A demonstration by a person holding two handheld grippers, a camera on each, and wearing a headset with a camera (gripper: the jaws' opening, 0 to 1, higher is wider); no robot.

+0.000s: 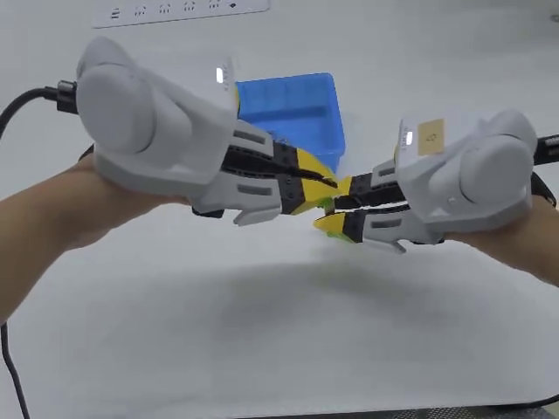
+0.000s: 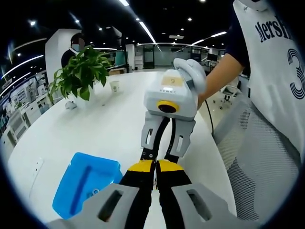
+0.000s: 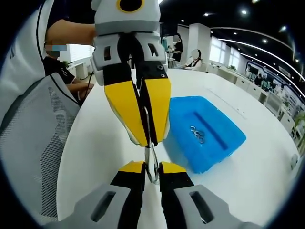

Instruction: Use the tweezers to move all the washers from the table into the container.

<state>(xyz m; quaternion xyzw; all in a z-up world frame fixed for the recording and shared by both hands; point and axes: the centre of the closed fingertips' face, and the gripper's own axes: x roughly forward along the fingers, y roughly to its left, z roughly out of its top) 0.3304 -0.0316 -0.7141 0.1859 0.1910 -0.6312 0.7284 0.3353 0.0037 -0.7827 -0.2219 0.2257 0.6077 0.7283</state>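
Clamping the tweezers (image 3: 150,162) tight between the yellow jaws of the left gripper (image 3: 148,142), and pinching their rounded rear end in the right gripper (image 3: 152,166) too, nose to nose, above the white table (image 3: 95,157). Just beyond the meeting tips, resting on that table, the blue container (image 3: 224,143), holding a small cluster of washers (image 3: 198,133) on its floor.

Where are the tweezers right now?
Right gripper view, centre: the tweezers run from the yellow tips of the left tool down between those of the right tool, just left of the blue container.
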